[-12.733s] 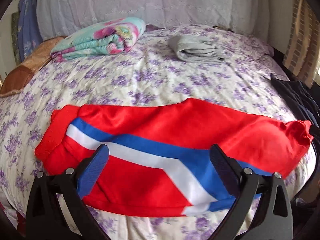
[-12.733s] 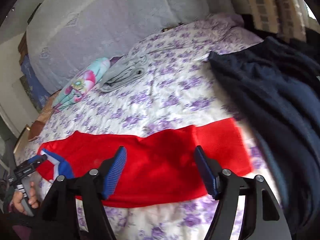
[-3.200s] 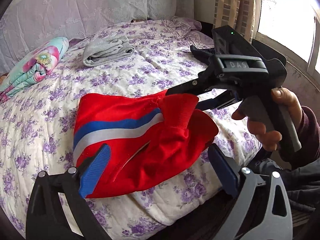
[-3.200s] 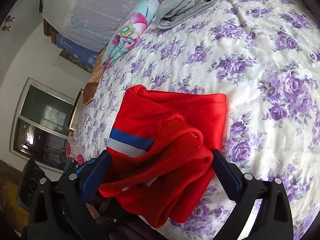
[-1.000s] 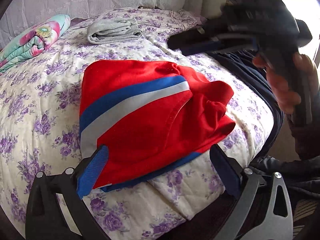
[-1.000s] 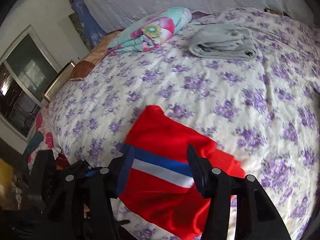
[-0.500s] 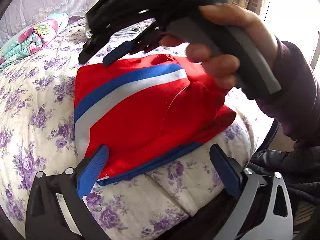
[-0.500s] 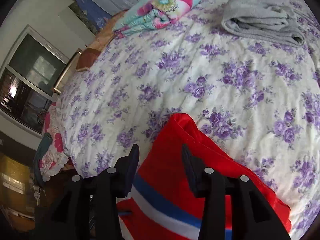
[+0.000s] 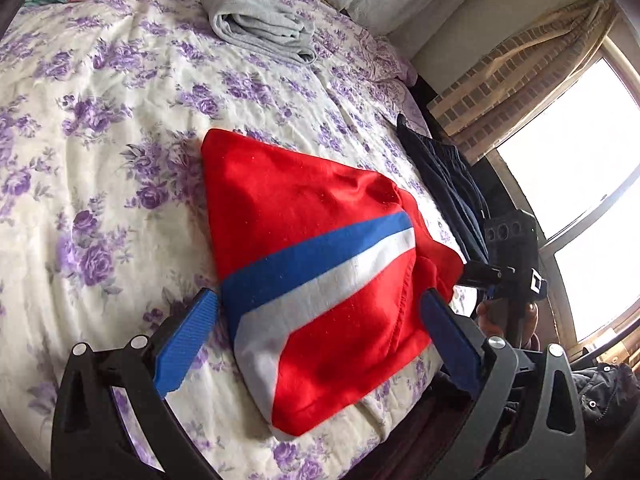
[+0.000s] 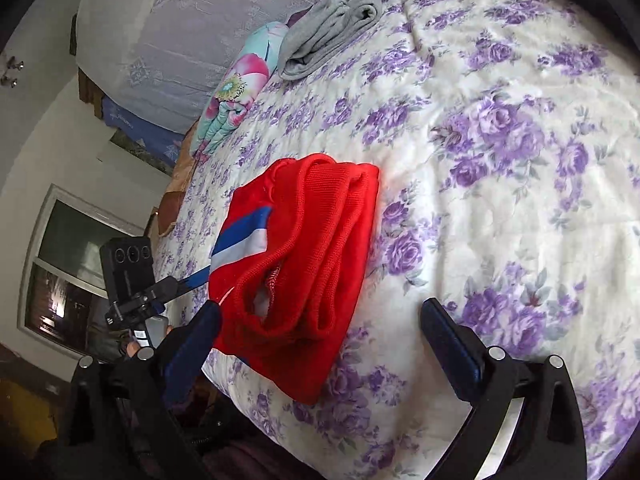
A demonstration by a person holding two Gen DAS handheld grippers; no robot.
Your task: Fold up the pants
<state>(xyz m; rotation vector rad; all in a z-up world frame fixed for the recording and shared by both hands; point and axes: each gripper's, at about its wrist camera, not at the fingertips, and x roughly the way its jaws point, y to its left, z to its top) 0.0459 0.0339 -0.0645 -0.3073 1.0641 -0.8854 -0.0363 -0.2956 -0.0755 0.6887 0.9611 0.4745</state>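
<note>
- Nearest to me, the left gripper (image 9: 318, 334) has its blue-padded jaws spread wide, with nothing pinched; the near end of the red pants (image 9: 320, 280) lies between and beneath them.
- The right gripper (image 10: 320, 344) stands just as wide; its jaws have just been opening, and no cloth is caught between the pads. In the right wrist view the left pad sits close beside the bundle's near corner; I cannot tell if it touches.
- The red pants lie folded into a compact bundle at the near edge of the bed (image 9: 100, 168), the blue and white stripe running across the top and the ribbed cuff ends stacked on one side.
- Beyond the bundle, a dark navy garment (image 9: 448, 184) hangs over the bed's window side.
- Farther back, a folded grey garment (image 9: 260, 28) rests on the floral bedspread.
- At the far end, a rolled floral blanket (image 10: 236, 92) lies near the headboard.
</note>
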